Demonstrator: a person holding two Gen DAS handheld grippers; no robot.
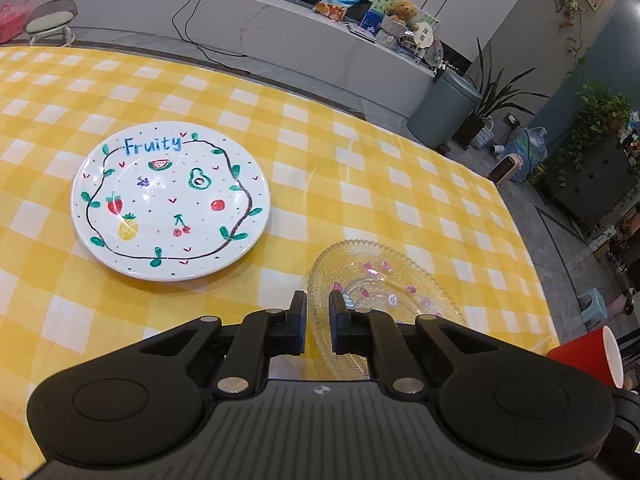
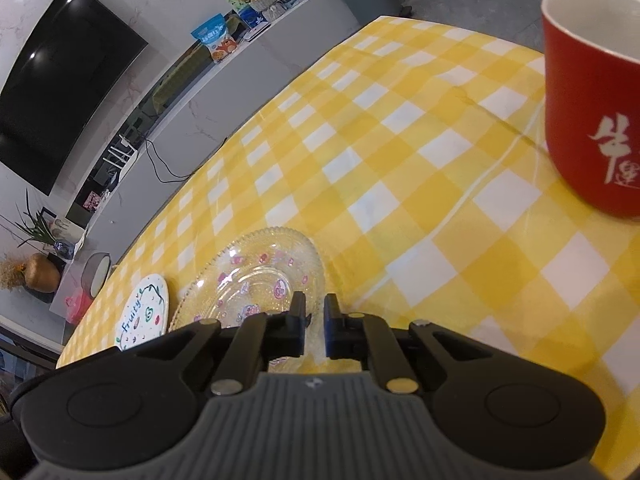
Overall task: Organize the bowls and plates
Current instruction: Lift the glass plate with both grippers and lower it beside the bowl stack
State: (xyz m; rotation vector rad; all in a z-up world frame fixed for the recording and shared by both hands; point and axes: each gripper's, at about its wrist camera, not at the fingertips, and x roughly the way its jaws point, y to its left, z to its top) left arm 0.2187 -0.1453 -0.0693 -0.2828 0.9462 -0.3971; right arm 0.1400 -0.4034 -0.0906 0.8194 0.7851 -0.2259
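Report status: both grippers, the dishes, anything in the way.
Left gripper and right gripper both shut on the clear scalloped glass plate. White round fruit-painted ceramic plate lies apart, untouched. Red ceramic cup stands nearby, not blocking.

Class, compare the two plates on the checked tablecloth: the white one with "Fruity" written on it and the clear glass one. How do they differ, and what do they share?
The white Fruity plate is opaque; the glass plate is see-through, so the yellow checks show through it. The Fruity plate has a smooth rim and painted fruits; the glass plate has a ridged, scalloped rim and small pink motifs. Both gripper views have their jaws at the glass plate's rim, while the Fruity plate lies apart, untouched. Both are round and empty.
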